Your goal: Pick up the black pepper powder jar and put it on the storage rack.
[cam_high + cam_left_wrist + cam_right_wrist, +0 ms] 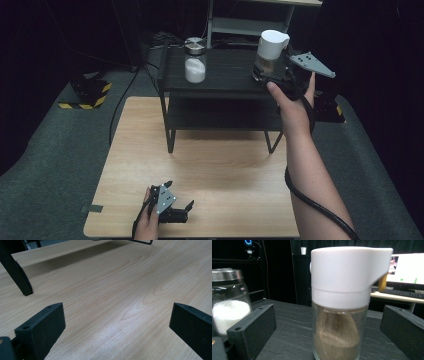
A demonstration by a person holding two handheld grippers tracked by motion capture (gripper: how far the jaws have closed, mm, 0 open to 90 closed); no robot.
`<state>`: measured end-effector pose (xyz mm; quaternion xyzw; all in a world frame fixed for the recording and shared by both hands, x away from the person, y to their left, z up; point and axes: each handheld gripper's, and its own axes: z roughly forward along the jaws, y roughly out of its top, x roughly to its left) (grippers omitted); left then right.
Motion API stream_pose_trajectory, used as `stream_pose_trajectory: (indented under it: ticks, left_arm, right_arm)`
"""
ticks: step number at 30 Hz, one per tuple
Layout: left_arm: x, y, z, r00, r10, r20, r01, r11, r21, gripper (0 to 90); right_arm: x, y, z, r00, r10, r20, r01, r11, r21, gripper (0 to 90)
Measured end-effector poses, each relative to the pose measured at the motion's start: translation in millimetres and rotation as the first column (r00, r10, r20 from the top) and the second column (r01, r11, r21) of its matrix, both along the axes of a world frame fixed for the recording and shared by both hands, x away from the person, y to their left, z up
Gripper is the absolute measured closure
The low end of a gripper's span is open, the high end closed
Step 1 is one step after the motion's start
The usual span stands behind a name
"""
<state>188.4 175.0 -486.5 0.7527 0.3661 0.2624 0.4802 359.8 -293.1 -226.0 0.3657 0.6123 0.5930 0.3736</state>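
A glass jar with a white spout lid (270,54) holding brown powder stands upright on the dark shelf top (227,75), at its right end. In the right gripper view this jar (342,305) stands between the wide-apart jaws, with clear gaps on both sides. My right gripper (265,75) is open around it. A second jar with a metal lid (195,61) holds white powder, further left on the shelf; it shows as the metal-lidded jar (228,300) at the left edge. My left gripper (172,197) rests open low over the wooden table (220,170), nothing between its jaws.
The dark two-level shelf stands at the table's far edge on thin black legs (16,272). Behind it is a pale metal rack (250,20). A monitor and keyboard (405,272) lie beyond the shelf. Grey carpet (60,150) surrounds the table.
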Motion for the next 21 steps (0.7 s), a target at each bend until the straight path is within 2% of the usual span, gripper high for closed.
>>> stream_pose_trajectory:
  ticks: [5,13,17,21]
  left_arm:
    - [0.3,-0.6,0.4,1.0000,-0.009,0.003,0.009,0.9999,0.010,0.5]
    - [0.4,-0.9,0.3,1.0000,-0.008,0.002,0.008,0.9999,0.009,0.6]
    - [-0.4,-1.4,0.1,1.0000,-0.003,0.005,0.003,1.0000,0.009,0.6]
    - [-0.3,-1.3,0.1,1.0000,-0.003,0.005,0.003,1.0000,0.009,0.6]
  right_arm:
    - [-11.1,-8.8,-8.7,0.9992,0.038,0.014,-0.038,0.999,0.011,0.0]
    - [-31.9,-18.5,-18.8,0.9969,0.068,0.041,-0.068,0.998,0.002,0.0]
    - [-43.3,-22.5,-27.1,0.9946,0.084,0.062,-0.083,0.996,-0.016,0.0]
    - [-52.9,-26.7,-35.4,0.9922,0.106,0.067,-0.105,0.994,-0.012,0.0]
